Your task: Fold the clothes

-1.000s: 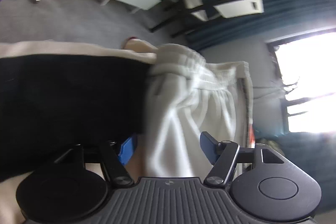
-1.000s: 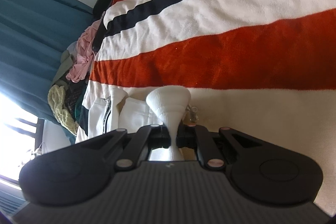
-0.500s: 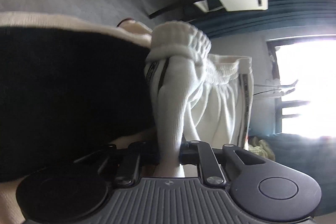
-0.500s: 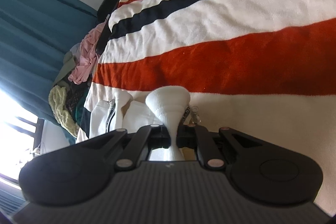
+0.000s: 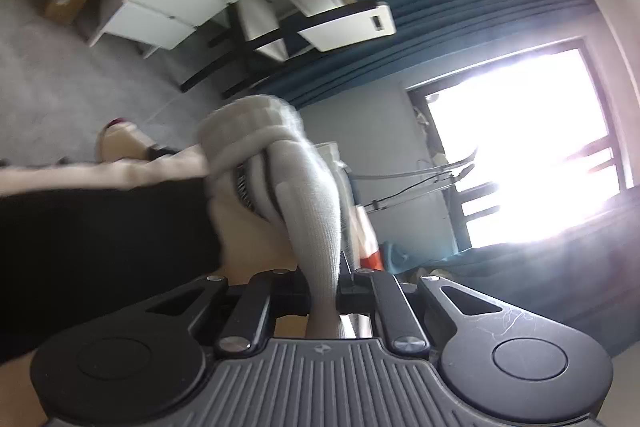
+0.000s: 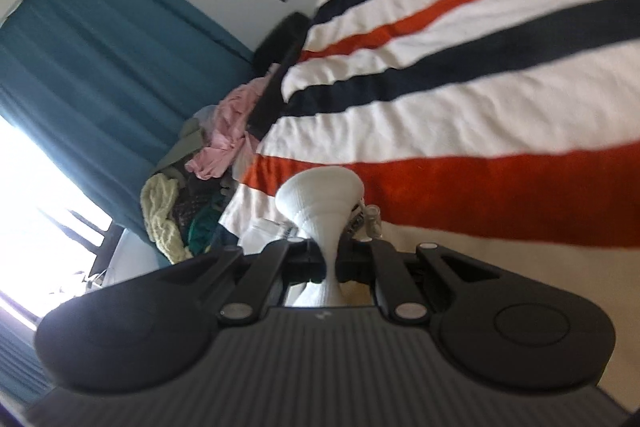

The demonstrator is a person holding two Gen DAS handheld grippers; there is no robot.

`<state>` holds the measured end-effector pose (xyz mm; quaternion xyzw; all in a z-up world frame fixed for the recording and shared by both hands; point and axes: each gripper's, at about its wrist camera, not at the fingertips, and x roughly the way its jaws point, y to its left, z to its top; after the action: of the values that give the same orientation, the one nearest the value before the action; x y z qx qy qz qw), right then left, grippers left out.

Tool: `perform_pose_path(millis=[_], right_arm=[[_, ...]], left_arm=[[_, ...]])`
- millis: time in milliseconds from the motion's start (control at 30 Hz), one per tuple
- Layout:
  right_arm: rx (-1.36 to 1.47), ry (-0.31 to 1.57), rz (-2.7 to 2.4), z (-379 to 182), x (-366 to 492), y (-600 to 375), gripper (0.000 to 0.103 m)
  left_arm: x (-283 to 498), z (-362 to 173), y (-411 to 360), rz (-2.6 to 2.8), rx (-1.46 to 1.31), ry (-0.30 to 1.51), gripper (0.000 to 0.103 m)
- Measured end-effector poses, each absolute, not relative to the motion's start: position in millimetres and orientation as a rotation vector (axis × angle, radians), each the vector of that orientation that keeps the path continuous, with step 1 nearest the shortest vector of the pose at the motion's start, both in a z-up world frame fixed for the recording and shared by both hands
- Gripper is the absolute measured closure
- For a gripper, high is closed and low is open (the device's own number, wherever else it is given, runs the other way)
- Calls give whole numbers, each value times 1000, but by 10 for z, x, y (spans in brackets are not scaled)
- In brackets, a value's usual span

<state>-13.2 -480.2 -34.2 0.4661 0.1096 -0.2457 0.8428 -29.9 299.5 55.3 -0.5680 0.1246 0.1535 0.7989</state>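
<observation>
A white knit garment with an elastic ribbed waistband and dark side stripes [image 5: 312, 195] is pinched in my left gripper [image 5: 325, 277], which is shut on it and holds it up above the bed's edge. My right gripper [image 6: 329, 253] is shut on another bunched part of the same white garment [image 6: 320, 195], which flares out above the jaws, over the striped bedspread [image 6: 500, 95]. The rest of the garment hangs below, mostly hidden by both grippers.
The bed is covered by a white, red and black striped blanket, with its black band [image 5: 100, 247] to my left. A pile of clothes [image 6: 208, 163] lies by the blue curtain [image 6: 100, 75]. White drawers [image 5: 180, 3], a chair [image 5: 280, 35] and a bright window [image 5: 520, 147] are beyond.
My left gripper closed on the white garment and lifted it off the bed. My right gripper kept its grip and rose, tilting so more of the blanket and wall show.
</observation>
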Motion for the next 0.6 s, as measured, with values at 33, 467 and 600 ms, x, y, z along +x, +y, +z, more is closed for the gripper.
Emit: perform_pose_path(millis=[33,467,600], right_arm=[[965,232,-513,-292,-57,-4808,97],[674,339,-581,-292,2692,-4714,97],[557,397,-638,-667,3412,-4664,97]], left_arm=[[-146,621,3015,324,-1215,265,93],[2779,512,2855,359,-1004,358,92],[3506,300,2642,315,-801,357,91]])
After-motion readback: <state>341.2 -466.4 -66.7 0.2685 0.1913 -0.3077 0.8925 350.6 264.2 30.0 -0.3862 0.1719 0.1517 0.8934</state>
